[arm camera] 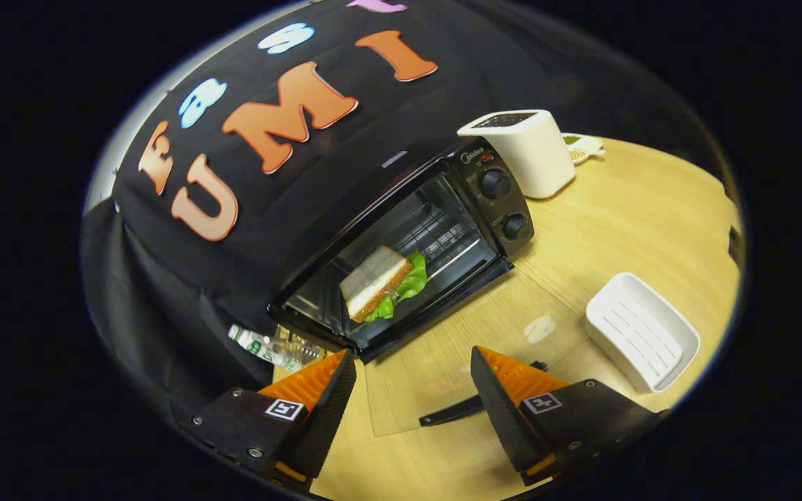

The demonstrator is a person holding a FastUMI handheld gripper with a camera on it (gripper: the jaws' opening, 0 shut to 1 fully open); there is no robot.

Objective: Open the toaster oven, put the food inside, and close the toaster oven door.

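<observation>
Gripper (411,390) fingers spread wide, empty; sandwich (380,282) inside open toaster oven (484,202); "Midea" logo above knobs.

I see a matt wood-grain counter (624,209), a glossy glass door (443,355) on the oven (436,229), and a smooth plastic tray (641,330).

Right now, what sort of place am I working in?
Likely a mock kitchen counter in a recording booth: black toaster oven with its glass door down, white pop-up toaster, pale wooden tabletop. Hand-held gripper open.
</observation>
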